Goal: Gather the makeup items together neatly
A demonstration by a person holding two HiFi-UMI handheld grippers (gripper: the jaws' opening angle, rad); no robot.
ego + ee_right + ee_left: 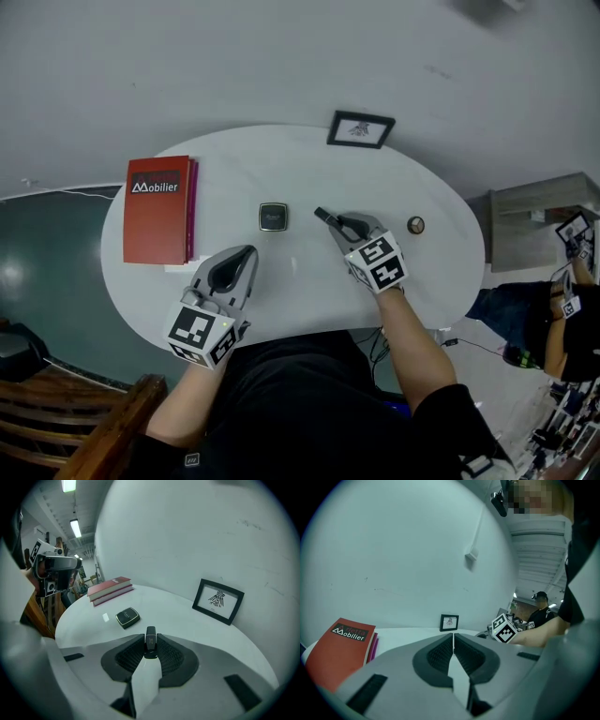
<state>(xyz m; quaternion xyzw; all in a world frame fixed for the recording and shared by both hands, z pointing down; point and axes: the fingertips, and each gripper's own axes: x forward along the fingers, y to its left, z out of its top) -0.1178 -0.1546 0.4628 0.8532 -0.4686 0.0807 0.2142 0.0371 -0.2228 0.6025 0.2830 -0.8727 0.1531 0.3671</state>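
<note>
Right gripper (337,223) clamped on a slim dark makeup stick (150,641), carried over the table (281,159) just right of the central square compact (273,217), presumably to group them; round pot (415,225) lies far right; left gripper (245,255) closed, empty, near edge.

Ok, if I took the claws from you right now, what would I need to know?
Left claw: shut, empty, over the near edge of the table.
Right claw: shut on a thin black tube, held above the table between the compact and the round item.
Things: the compact is mid-table. The round item sits alone to the right. The book and picture frame aren't makeup.
Done: tube picked up. Nothing is grouped yet.
Left: probably set the tube beside the compact, then bring the round item over.
</note>
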